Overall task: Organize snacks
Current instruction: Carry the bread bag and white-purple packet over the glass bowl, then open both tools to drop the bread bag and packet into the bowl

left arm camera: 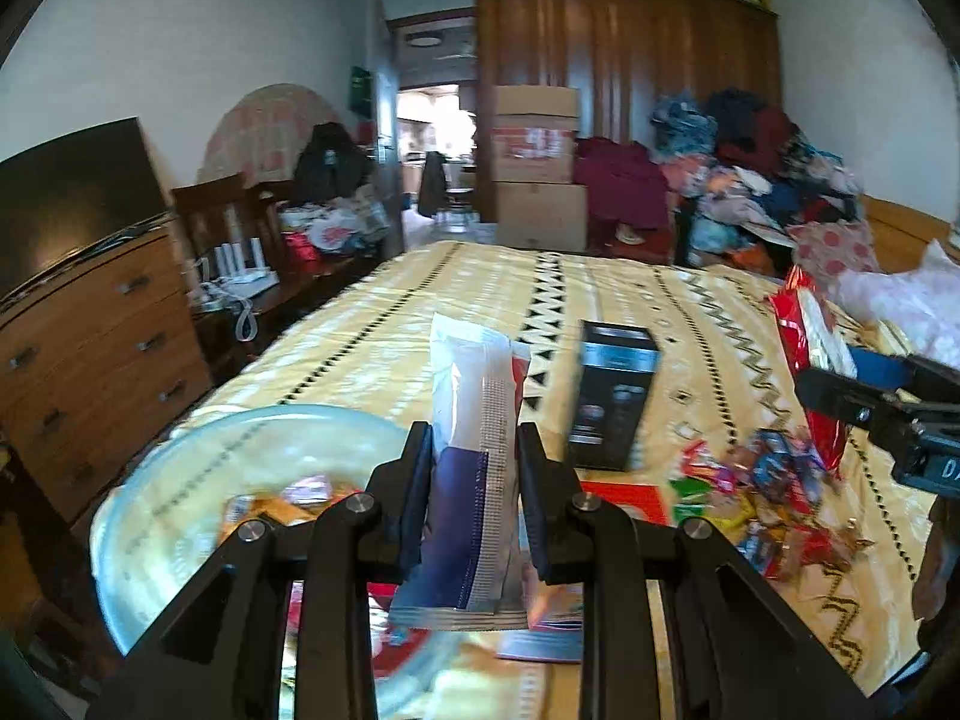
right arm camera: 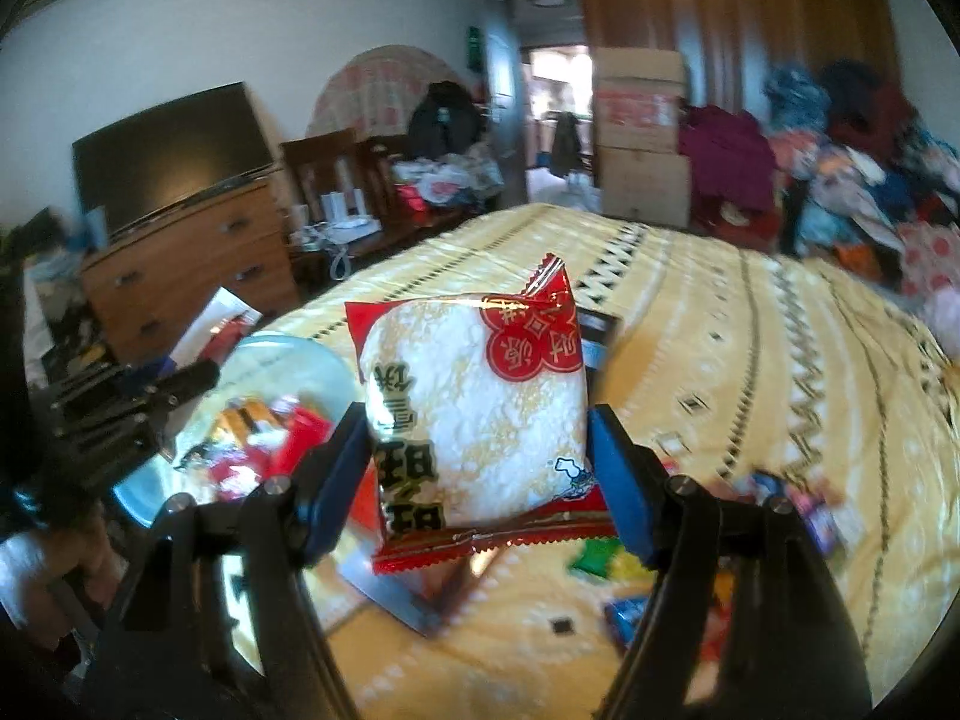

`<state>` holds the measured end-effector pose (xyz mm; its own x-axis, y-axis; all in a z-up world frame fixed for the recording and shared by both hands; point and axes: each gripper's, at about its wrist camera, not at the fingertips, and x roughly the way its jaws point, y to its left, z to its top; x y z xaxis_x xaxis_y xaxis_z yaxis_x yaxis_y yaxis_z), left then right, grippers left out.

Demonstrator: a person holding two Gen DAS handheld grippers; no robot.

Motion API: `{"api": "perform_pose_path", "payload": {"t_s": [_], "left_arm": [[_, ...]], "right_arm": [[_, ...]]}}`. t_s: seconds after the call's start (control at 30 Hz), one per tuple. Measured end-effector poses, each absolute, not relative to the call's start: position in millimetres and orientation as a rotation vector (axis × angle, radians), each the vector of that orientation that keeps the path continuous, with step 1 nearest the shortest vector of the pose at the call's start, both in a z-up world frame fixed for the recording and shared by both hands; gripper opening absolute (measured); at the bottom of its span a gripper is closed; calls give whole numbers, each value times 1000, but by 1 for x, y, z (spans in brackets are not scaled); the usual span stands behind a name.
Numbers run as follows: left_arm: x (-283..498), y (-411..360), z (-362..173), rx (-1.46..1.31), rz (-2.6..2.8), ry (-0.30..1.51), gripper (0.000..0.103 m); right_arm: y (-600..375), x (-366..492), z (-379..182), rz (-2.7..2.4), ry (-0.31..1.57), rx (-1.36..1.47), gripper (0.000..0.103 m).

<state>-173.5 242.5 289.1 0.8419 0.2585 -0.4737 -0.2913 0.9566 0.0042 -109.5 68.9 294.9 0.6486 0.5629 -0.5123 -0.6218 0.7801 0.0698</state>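
Observation:
My left gripper (left arm camera: 474, 438) is shut on a tall white and dark-blue snack packet (left arm camera: 471, 468), held upright above the bed. Below it to the left sits a clear glass bowl (left arm camera: 180, 468) holding a few wrapped snacks. My right gripper (right arm camera: 477, 420) is shut on a red-edged packet with a white rice cracker (right arm camera: 480, 414) inside, lifted over the bed; the same red packet (left arm camera: 807, 354) and gripper show at the right of the left wrist view. Loose small snacks (left arm camera: 762, 492) lie scattered on the yellow patterned bedspread (left arm camera: 690, 312). The bowl (right arm camera: 288, 384) also shows left of the cracker.
A black box (left arm camera: 612, 396) stands upright on the bed beyond the left gripper. A flat booklet or packet (left arm camera: 540, 636) lies under it. A wooden dresser (left arm camera: 90, 348) with a TV stands left; cardboard boxes (left arm camera: 537, 168) and piled clothes (left arm camera: 750, 180) sit at the far end.

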Motion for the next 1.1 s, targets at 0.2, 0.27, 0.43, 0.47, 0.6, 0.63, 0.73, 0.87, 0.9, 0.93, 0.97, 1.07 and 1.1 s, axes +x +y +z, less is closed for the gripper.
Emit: {"api": "perform_pose_path", "payload": {"t_s": [0.2, 0.27, 0.43, 0.47, 0.6, 0.63, 0.73, 0.87, 0.9, 0.93, 0.97, 1.07, 1.1], "left_arm": [[-187, 282, 285, -108, 352, 492, 28], [-190, 290, 284, -117, 365, 494, 28], [-194, 316, 279, -145, 398, 509, 28], [-195, 322, 277, -151, 403, 513, 28], [-196, 339, 272, -166, 420, 527, 28], [-195, 343, 271, -171, 422, 532, 28], [-194, 350, 265, -180, 428, 546, 28], [-190, 360, 257, -192, 437, 566, 28], [-189, 362, 256, -198, 439, 572, 28], [-188, 365, 254, -202, 439, 578, 28], [-186, 368, 251, -206, 442, 591, 28], [-179, 379, 239, -232, 447, 651, 28], [-177, 383, 236, -242, 449, 669, 28]], "right_arm": [[120, -112, 300, 747, 534, -177, 73], [135, -114, 299, 770, 537, -195, 73], [168, -116, 296, 818, 554, -227, 73], [174, -116, 295, 827, 557, -233, 73], [194, -119, 294, 856, 568, -250, 73], [198, -119, 294, 863, 571, -252, 73], [211, -119, 292, 878, 584, -257, 73], [226, -118, 286, 899, 609, -268, 73], [231, -118, 285, 904, 616, -268, 73], [234, -117, 283, 912, 628, -267, 73], [238, -115, 280, 922, 644, -264, 73], [249, -109, 271, 953, 710, -243, 73], [253, -106, 267, 963, 738, -241, 73]]}}
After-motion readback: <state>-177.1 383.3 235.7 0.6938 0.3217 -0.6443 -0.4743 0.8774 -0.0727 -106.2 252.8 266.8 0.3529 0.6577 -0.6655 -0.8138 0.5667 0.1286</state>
